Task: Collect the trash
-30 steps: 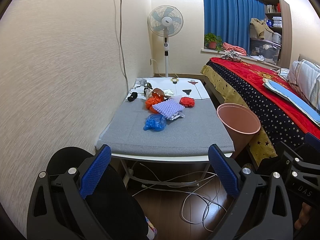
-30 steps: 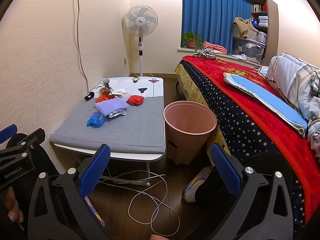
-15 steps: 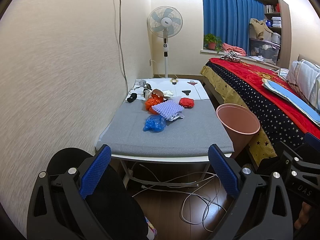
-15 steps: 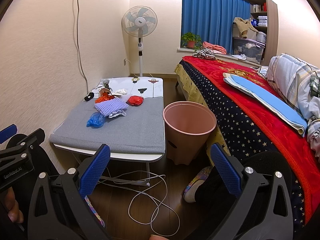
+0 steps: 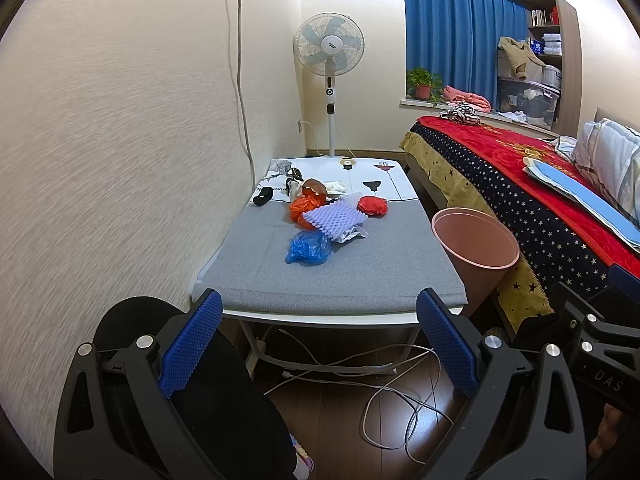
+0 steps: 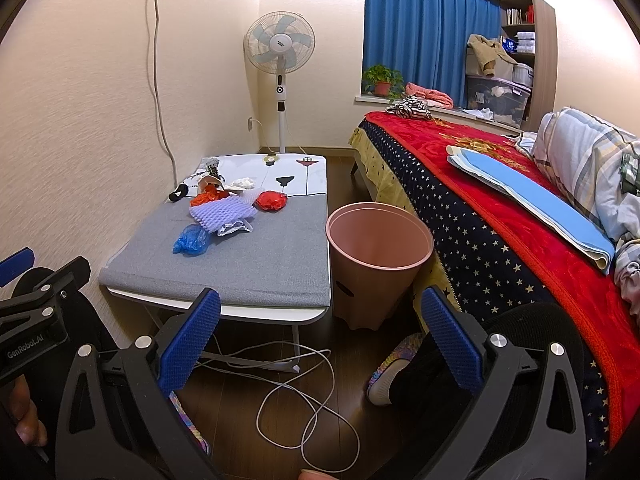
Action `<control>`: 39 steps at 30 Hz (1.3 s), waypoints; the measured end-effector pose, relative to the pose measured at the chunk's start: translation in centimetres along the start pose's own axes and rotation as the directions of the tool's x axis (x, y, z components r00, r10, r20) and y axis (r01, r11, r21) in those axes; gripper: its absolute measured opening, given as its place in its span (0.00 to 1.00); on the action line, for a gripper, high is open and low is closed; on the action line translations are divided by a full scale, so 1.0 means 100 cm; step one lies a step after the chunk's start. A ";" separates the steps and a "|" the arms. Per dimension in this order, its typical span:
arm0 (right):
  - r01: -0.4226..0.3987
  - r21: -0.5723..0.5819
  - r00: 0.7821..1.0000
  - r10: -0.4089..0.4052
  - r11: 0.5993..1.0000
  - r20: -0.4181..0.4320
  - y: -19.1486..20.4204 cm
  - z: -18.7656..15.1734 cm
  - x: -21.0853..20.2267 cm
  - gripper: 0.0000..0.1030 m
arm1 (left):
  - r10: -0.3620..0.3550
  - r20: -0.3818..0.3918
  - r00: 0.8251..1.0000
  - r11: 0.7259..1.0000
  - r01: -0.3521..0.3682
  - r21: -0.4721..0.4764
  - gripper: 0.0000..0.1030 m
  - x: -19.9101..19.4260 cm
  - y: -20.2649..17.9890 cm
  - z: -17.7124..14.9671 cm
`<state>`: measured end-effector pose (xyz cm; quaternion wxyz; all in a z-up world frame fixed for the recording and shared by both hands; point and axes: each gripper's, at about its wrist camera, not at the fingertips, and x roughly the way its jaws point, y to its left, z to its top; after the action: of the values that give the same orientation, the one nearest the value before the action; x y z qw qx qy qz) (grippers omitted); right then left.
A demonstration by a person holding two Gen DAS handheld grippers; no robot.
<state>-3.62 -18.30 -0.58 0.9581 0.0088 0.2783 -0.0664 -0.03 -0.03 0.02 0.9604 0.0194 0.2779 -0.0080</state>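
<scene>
Trash lies in a heap on the low grey-topped table (image 5: 360, 276) (image 6: 256, 276): a crumpled blue bag (image 5: 308, 248) (image 6: 191, 240), a purple foam sheet (image 5: 334, 218) (image 6: 222, 212), an orange bag (image 5: 302, 206), a red bag (image 5: 372, 205) (image 6: 271, 200), silver foil (image 6: 234, 226) and white paper (image 6: 244, 182). An empty pink bin (image 5: 476, 240) (image 6: 378, 240) stands on the floor right of the table. My left gripper (image 5: 318, 340) and right gripper (image 6: 320, 340) are both open and empty, held before the table's near edge, well short of the trash.
A bed with a red star-patterned blanket (image 6: 500, 208) runs along the right. A standing fan (image 5: 330, 50) is at the far wall. White cables (image 6: 304, 400) lie on the dark floor under the table. The person's knees and slippers (image 6: 390, 364) are near both grippers.
Both grippers have drifted very slightly; the view barely shifts. Nothing on the table has moved.
</scene>
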 end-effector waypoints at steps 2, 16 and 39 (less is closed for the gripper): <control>0.000 0.000 1.000 0.000 1.000 0.000 0.000 0.000 0.000 0.95 | 0.000 0.000 1.000 1.000 0.000 0.000 0.92 0.000 0.000 0.000; 0.000 0.000 1.000 0.000 1.000 0.000 0.001 0.001 0.000 0.95 | -0.001 0.001 1.000 1.000 0.001 0.000 0.92 0.000 0.000 0.000; -0.005 0.019 1.000 0.005 1.000 0.007 -0.004 0.008 0.018 0.95 | -0.017 -0.013 1.000 1.000 0.017 0.014 0.92 0.011 0.000 0.005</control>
<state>-1.74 -18.95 -0.92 0.9591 0.0184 0.2743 -0.0669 1.19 -0.01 -0.14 0.9584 0.0239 0.2839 -0.0177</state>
